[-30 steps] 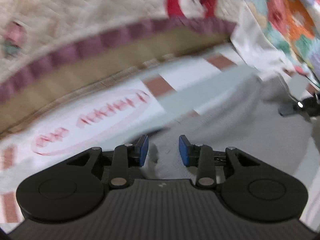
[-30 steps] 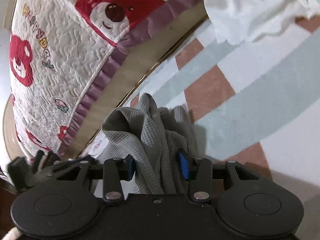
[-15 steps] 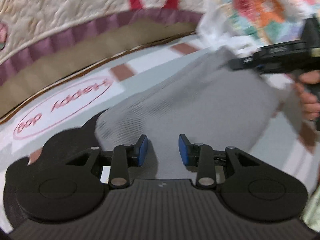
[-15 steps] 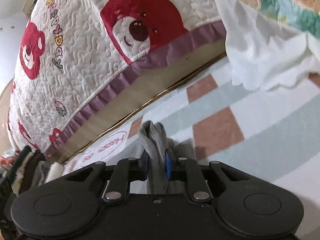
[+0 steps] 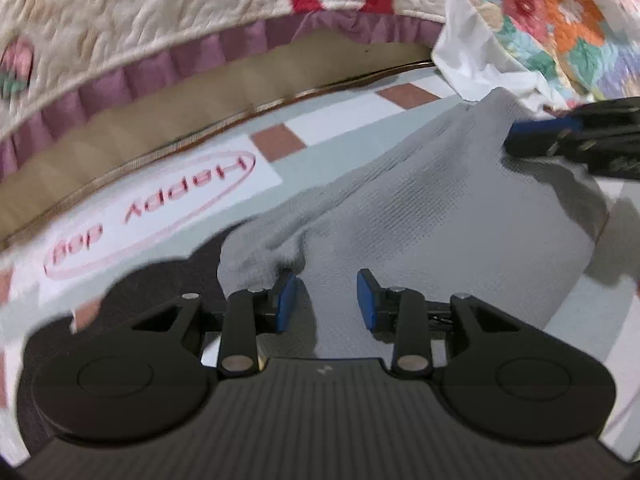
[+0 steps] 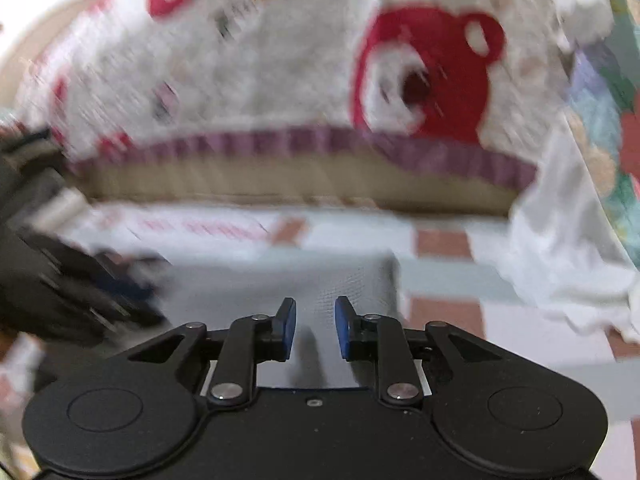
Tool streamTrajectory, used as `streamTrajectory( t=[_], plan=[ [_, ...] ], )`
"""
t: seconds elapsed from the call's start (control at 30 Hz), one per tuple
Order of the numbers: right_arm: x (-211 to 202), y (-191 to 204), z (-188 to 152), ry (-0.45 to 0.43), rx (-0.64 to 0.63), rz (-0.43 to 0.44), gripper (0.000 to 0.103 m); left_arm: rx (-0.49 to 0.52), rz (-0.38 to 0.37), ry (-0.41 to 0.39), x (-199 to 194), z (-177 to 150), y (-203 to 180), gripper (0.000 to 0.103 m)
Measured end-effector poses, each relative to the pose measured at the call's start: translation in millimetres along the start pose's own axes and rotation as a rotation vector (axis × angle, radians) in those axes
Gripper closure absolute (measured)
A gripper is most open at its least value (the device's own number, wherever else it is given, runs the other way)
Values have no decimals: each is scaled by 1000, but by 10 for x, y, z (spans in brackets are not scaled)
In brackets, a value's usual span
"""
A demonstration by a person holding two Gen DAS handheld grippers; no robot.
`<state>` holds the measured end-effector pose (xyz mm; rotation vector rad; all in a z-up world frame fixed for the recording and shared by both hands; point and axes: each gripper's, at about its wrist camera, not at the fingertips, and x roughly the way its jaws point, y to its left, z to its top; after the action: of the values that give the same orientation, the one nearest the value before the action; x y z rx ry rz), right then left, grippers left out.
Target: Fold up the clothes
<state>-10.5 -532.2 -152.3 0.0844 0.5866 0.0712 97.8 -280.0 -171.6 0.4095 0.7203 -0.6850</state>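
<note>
A checked sheet (image 5: pixel 328 132) of pale green, white and brown squares carries a grey garment (image 5: pixel 440 216), a white cloth (image 5: pixel 472 64) and a bear-print quilt (image 5: pixel 120 12).

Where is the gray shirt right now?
The gray shirt lies on the checked mat in front of the bear quilt, in both wrist views, right of the "Happy" oval.

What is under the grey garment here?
The grey garment lies on a checked sheet of white, pale green and brown squares. The sheet shows around it; whatever lies directly beneath the cloth is covered.
</note>
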Motion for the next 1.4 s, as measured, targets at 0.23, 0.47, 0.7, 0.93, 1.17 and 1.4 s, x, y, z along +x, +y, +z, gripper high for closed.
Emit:
streamTrajectory(
  t=[0.23,0.47,0.7,0.93,1.17,1.4],
  plan=[
    [141,-80,-114,37,24,-34,79,-131,-30,26,130,83,154,70],
    [191,-252,-118,36,152,11,79,-277,-38,30,232,125,312,73],
    [60,-535,-48,57,346,-90,50,-433,-79,-73,-167,67,475,52],
    [-421,-694,-228,38,638,-19,48,-466,-95,37,-208,-185,565,51],
    [-620,-378,-681,144,851,74,47,-659,-151,48,-46,-436,783,51],
    [-398,-286,-893,126,975,136,45,-698,-165,27,159,-293,906,51]
  ],
)
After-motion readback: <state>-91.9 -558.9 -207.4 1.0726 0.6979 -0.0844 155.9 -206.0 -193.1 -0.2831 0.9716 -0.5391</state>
